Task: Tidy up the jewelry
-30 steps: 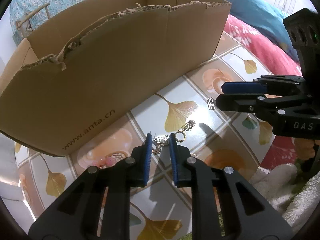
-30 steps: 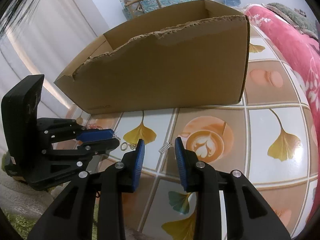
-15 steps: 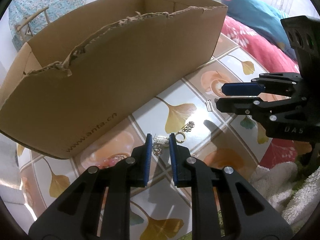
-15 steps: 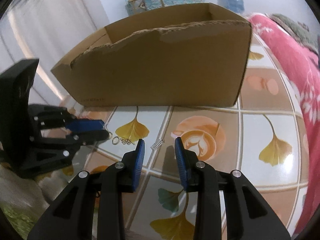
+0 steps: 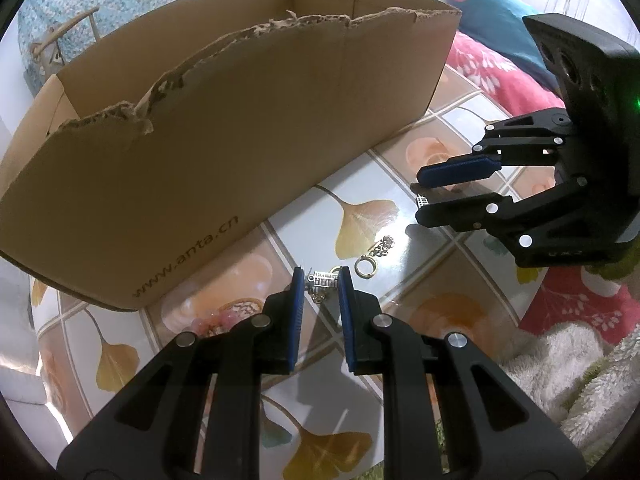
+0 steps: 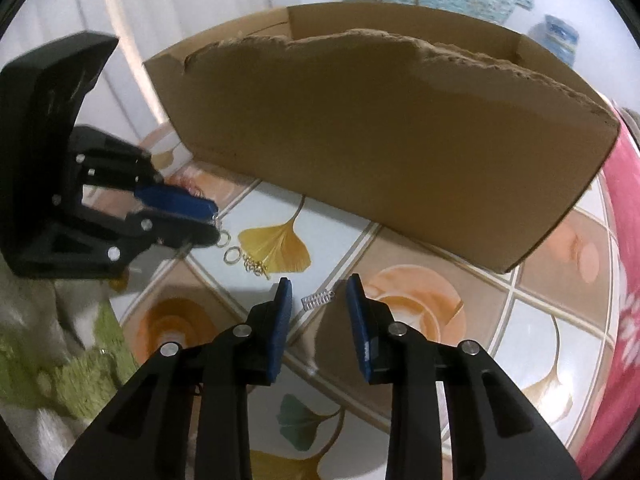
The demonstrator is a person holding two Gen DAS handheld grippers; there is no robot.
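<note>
The left tongs stand released, their blue pads either side of a small silver ladder-shaped charm on the glossy ginkgo-leaf-patterned tabletop; contact cannot be told. At its 2 o'clock lies a gold ring with a short gold chain. The right tongs are also released, a small silver coil-spring charm lying between the tips without visible contact. Beyond both, at 12 o'clock, stands a torn-edged brown cardboard box. Pink beads lie at the left tongs' 9 o'clock.
</note>
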